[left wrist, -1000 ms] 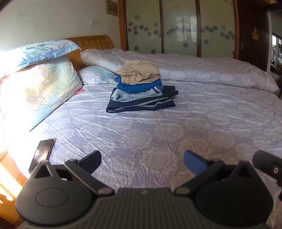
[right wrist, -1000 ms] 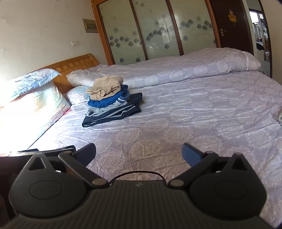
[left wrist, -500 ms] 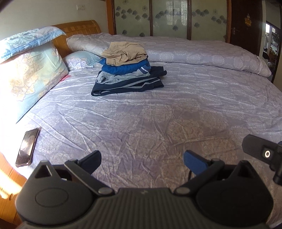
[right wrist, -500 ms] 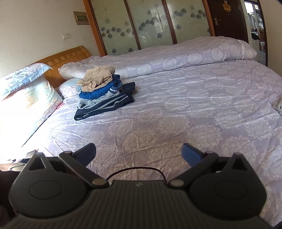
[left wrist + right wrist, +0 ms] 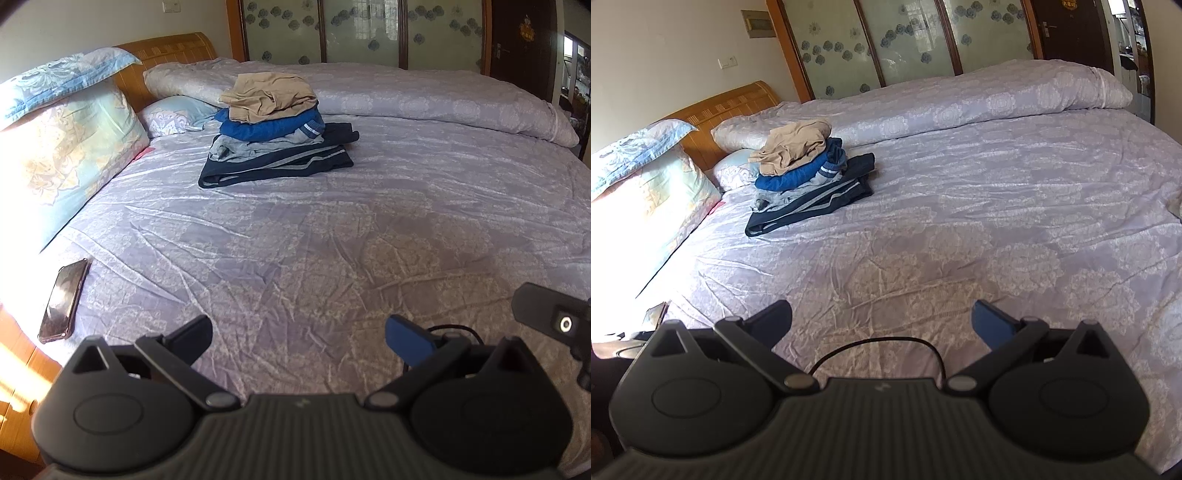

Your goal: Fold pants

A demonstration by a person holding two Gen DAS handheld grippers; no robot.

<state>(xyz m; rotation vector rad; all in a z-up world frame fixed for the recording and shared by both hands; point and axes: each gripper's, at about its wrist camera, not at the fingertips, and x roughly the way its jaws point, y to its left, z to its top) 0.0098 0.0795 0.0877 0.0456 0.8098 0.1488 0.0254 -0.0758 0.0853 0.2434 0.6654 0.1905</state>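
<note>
While four folded garments are seen stacked at the far left of the bed [image 5: 332, 258], no unfolded pants are visible, so the folding is judged largely done. In the stack [image 5: 273, 129], tan pants [image 5: 269, 96] are laid on top. The left gripper [image 5: 298, 334] and right gripper [image 5: 882, 320] are held wide apart, empty, above the lilac sheet. A phone [image 5: 62, 299] is seen near left; wardrobe doors [image 5: 905, 40] are set behind.
</note>
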